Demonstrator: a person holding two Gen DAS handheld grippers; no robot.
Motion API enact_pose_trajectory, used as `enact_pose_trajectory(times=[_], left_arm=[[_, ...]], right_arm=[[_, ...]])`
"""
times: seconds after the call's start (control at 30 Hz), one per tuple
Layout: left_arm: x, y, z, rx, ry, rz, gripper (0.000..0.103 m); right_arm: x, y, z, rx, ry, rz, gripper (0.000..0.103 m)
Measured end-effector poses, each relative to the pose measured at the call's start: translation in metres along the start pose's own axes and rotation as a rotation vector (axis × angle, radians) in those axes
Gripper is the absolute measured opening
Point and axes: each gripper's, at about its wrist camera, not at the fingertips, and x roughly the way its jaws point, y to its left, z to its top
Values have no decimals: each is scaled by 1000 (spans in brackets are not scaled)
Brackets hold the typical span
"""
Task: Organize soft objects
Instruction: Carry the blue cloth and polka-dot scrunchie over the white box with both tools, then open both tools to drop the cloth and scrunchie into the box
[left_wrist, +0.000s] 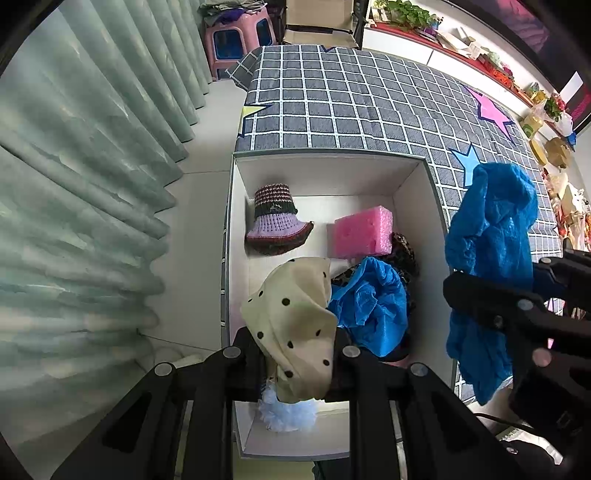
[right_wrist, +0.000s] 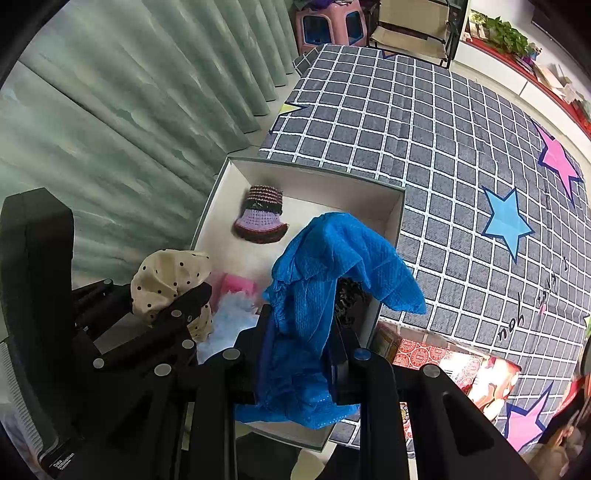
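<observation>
Two tongs: both point steeply down over an open white box (left_wrist: 236, 206), each clenched on a soft thing.
Left tongs (left_wrist: 299, 363): clamped on a cream cloth with black dots (left_wrist: 295, 317), which bulges up between the fingers above the near part of the box.
Right tongs (right_wrist: 301, 354): clamped on a blue crinkled cloth (right_wrist: 325, 266), which drapes over the fingers and hangs above the box's right wall; from the left wrist view this cloth (left_wrist: 491, 236) hangs outside the right edge of the box, over the bed.
Box: stands against the edge of a bed with a grey checked cover (left_wrist: 369, 103) printed with coloured stars; a pale green curtain (left_wrist: 92, 166) hangs on its other side.
Inside the box, far end: a knitted hat (left_wrist: 275, 218), purple with dark bands, lying on the floor of the box.
Inside, middle: a pink sponge block (left_wrist: 364, 230) beside the hat, apart from it.
Inside, right: a second blue cloth (left_wrist: 373, 302) heaped on a dark leopard-print fabric (left_wrist: 404, 251).
Inside, near end: a pale blue fluffy puff (left_wrist: 288, 411) just under the dotted cloth.
Beyond the bed: a pink plastic stool (left_wrist: 240, 37).
</observation>
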Motion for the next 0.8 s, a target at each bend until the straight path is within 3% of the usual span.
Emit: enact_pose_trajectory(times=[0.8], left_arm=[[3, 0, 0, -2, 10, -1, 22]], right_arm=[[2, 1, 0, -20, 0, -16, 25]])
